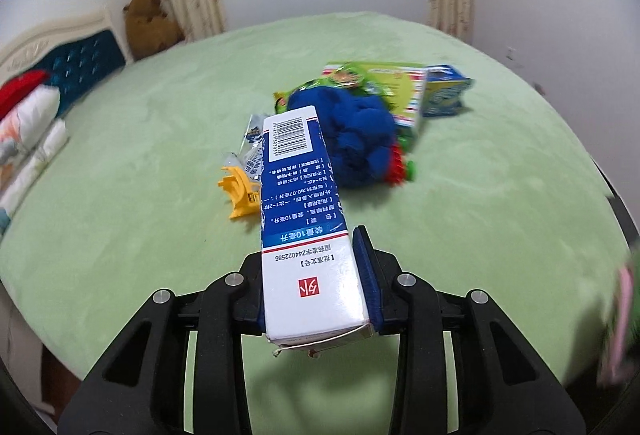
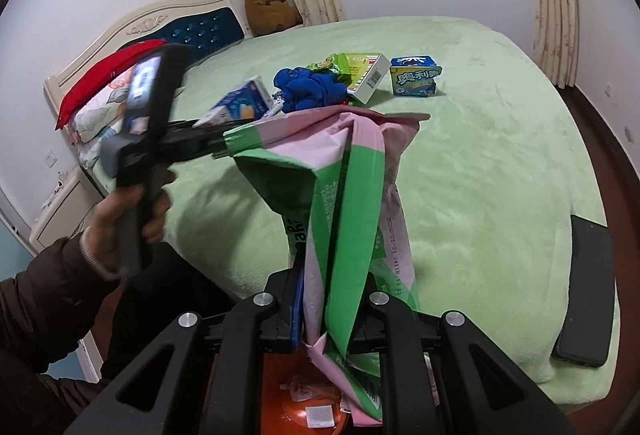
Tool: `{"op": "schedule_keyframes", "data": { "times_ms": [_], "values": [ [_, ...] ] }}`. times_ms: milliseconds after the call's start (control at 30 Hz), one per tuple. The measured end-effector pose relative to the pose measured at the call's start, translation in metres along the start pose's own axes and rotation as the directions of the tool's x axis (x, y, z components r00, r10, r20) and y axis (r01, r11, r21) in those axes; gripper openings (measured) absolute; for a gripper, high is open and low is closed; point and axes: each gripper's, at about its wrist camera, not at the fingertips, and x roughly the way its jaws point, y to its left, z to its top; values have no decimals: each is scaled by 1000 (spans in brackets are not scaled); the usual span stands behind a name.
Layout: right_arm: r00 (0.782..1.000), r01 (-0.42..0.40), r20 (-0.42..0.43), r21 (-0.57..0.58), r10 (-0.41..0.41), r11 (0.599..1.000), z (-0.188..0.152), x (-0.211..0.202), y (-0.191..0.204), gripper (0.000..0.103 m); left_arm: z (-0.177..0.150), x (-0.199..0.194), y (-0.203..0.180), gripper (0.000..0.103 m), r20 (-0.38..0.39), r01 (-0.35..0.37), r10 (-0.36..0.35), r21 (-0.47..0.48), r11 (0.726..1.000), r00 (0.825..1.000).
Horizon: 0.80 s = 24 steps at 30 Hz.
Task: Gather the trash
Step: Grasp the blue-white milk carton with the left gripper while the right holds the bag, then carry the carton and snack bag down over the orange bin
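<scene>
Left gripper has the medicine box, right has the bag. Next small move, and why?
Probably swing the left gripper toward the pink-green bag and bring the blue-white box over its mouth: the box is clamped and lifted off the bed, and the right gripper holds the bag up.

Medicine box (image 1: 308,219), blue and white: barcode at its 12 o'clock end; "装量10毫升" on a blue band; "国药准字Z24022586" beneath; red square sign "外".
Green and pink bag (image 2: 352,203): printed date "2025-01-21".
Blue biscuit box (image 2: 415,76), 1 o'clock on the bed: "奥利奥".
</scene>
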Motion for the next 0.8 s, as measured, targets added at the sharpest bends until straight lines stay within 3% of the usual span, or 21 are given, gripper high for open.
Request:
{"op": "schedule_keyframes", "data": {
  "times_ms": [133,533,800],
  "values": [
    [1000,-7,-10,9,7,1000,-3,-2,1,14,-18,-28,-10,33,12,22,-23,52,998,1000],
    [999,-42,-12,11,43,999,-14,-15,11,13,-63,-76,-21,33,-23,105,-103,82,991,994],
    [991,-105,-87,-19,103,994,-42,-17,35,13,-113,-99,-27,33,-79,162,-151,157,974,985]
  ]
}}
